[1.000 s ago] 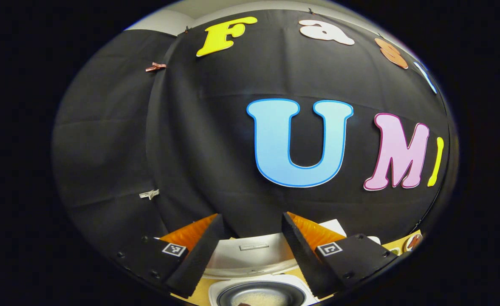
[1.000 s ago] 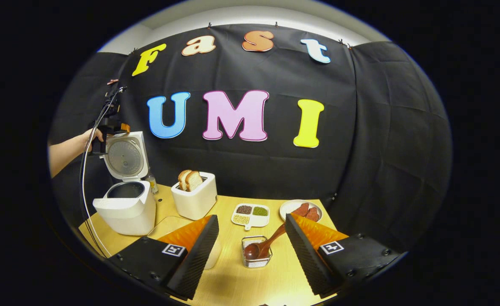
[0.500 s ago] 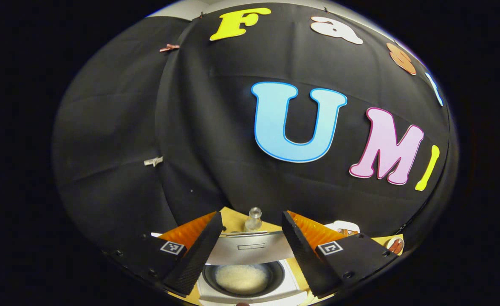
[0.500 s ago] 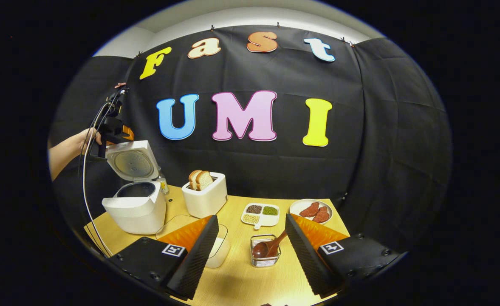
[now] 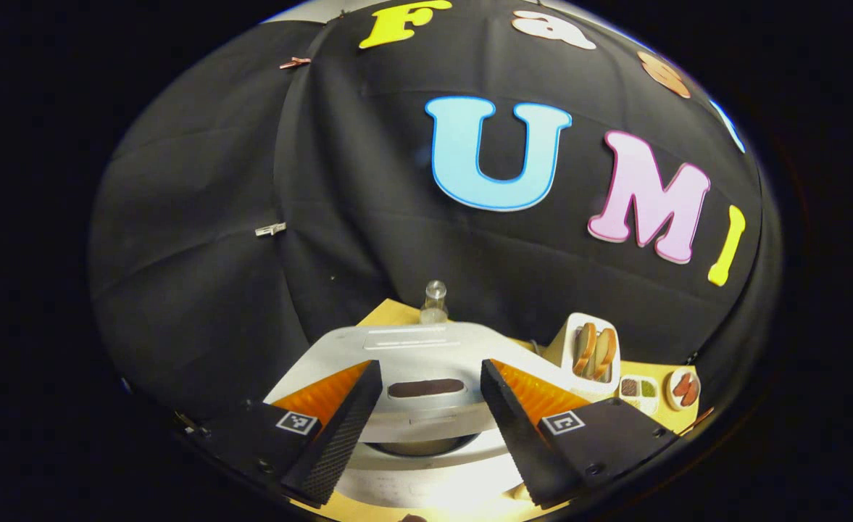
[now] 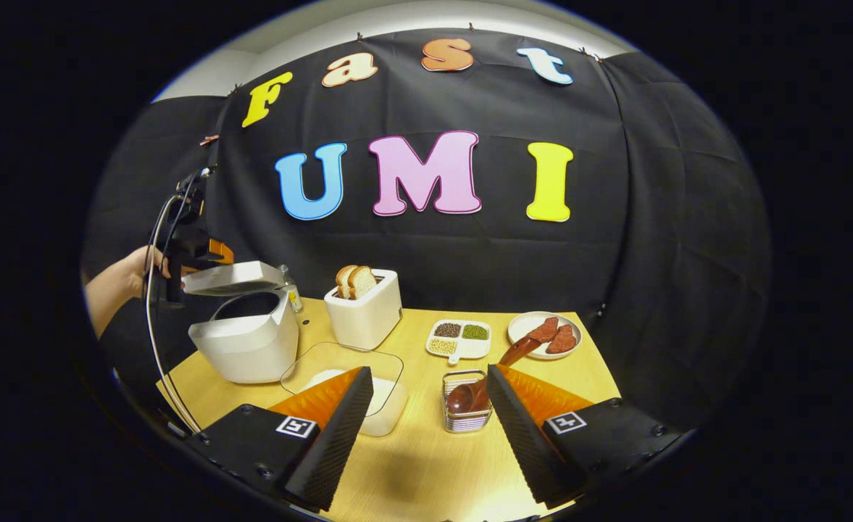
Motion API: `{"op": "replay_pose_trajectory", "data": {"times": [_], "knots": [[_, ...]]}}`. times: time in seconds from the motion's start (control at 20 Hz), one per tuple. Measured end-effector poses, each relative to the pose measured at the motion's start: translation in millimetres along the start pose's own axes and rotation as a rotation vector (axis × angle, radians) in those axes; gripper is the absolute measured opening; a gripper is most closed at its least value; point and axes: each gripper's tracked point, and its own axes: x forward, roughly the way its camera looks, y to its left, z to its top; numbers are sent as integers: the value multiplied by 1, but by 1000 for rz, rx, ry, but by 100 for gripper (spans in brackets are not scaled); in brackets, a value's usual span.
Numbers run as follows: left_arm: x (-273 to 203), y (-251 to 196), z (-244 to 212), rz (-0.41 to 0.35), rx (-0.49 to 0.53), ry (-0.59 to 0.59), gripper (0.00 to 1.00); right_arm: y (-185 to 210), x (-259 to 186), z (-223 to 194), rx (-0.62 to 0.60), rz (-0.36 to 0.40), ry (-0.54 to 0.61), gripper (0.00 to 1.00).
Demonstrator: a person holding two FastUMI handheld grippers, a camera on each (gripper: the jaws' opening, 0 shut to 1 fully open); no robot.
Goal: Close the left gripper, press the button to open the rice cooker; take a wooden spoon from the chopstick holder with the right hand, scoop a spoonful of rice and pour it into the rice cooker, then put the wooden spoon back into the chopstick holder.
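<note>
Wooden table [image 6: 426,464]: one rice cooker [image 6: 246,346], two toast slices [image 6: 354,280]; both grippers [image 5: 426,406] [image 6: 430,428] agape, empty.

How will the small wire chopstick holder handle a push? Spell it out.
The small wire chopstick holder looks light, so it would probably slide on the smooth wooden table. The dark wooden spoon leans out to one side, so the holder may tip. Its wire walls likely stay stiff.

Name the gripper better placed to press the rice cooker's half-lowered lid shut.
Left. The left gripper hovers right over the lid, fingers open, while the right gripper is across the table by the chopstick holder.
</note>
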Motion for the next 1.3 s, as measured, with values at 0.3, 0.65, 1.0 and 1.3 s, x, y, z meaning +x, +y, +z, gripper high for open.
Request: {"op": "replay_pose_trajectory", "data": {"times": [0.3, 0.65, 1.0, 1.3], "knots": [[17, -9, -60, 14, 50, 81, 99, -3, -2, -8, 1, -17, 6, 98], [24, -15, -95, -26, 167, 106, 99, 9, -4, -29, 32, 1, 51, 99], [0, -17, -82, -103, 224, 99, 98, 16, -18, -45, 37, -16, 67, 99], [-106, -33, -17, -175, 253, -172, 95, 12, -11, 9, -7, -59, -34, 99]]}}
